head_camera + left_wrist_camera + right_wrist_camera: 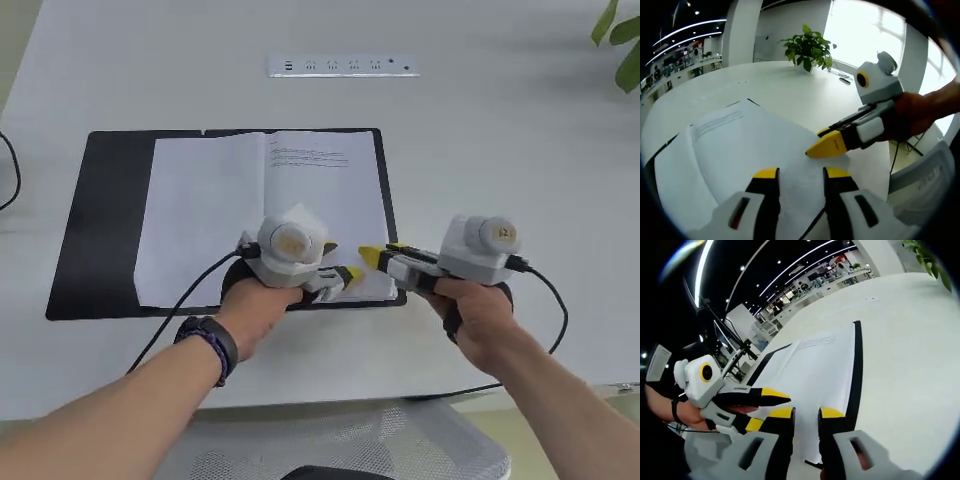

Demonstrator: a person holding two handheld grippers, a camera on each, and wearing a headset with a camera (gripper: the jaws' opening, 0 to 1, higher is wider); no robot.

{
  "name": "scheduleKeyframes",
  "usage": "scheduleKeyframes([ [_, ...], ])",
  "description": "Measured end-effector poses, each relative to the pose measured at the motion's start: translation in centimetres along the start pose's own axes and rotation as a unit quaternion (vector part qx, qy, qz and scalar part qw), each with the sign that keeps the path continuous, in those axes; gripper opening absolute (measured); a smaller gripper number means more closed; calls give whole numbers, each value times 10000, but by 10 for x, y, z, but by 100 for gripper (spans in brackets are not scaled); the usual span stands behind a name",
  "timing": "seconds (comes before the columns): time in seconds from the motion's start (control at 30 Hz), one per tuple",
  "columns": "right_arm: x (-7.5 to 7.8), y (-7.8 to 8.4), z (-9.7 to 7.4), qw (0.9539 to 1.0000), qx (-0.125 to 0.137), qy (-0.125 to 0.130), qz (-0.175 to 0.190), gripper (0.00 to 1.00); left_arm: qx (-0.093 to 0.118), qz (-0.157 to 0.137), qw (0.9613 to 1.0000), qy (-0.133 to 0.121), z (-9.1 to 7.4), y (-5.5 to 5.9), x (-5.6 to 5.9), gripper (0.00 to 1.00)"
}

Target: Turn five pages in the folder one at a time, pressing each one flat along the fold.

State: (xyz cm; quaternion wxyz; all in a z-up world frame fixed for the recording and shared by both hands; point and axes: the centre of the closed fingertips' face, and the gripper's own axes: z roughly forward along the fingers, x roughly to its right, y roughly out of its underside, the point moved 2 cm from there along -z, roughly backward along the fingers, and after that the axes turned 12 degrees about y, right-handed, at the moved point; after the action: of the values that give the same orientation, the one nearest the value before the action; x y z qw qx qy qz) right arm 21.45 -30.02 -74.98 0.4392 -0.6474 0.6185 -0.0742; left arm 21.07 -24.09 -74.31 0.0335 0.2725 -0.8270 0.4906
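Though page print blurs, left hand-held gripper gapes empty; right hand-held gripper unclear

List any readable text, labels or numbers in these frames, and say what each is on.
No text can be read.
Printed lines at the top of the right-hand page: too small to read.
Markings on the power strip: too small to read.
Orange emblems on the round caps of the left hand-held gripper and the right hand-held gripper: blurred.
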Motion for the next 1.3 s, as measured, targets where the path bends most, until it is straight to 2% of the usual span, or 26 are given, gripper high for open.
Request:
scheduleKeyframes([
  [0.07,0,2,-1,10000,15,2,15,14,21,3,10000,-26,-7,0,1,36],
  [0.13,-5,3,-4,9999,116,-76,7,11,25,-140,9999,-68,-16,1,1,41],
  [0.27,-11,6,-5,9997,190,-104,61,4,155,-169,9994,-251,-38,0,-4,45],
  [0.37,-15,5,-4,9997,228,-89,78,2,202,-251,9986,-428,-56,2,-9,49],
  [0.47,-18,1,-4,9995,289,-104,115,1,231,-326,9980,-490,-71,5,-9,57],
  [0.7,-30,-8,-3,9994,331,-124,3,0,325,-395,9952,-831,-105,15,-20,56],
  [0.83,-36,-12,-4,9991,398,-140,-6,0,417,-418,9929,-1033,-125,16,-27,58],
  [0.9,-38,-14,-5,9990,426,-158,13,0,463,-410,9914,-1150,-134,16,-31,62],
  [0.97,-44,-16,-6,9988,442,-184,-27,0,470,-447,9904,-1221,-142,18,-35,66],
  [1.3,-57,-20,-8,9983,552,-206,-35,0,618,-469,9867,-1427,-171,23,-40,66],
])
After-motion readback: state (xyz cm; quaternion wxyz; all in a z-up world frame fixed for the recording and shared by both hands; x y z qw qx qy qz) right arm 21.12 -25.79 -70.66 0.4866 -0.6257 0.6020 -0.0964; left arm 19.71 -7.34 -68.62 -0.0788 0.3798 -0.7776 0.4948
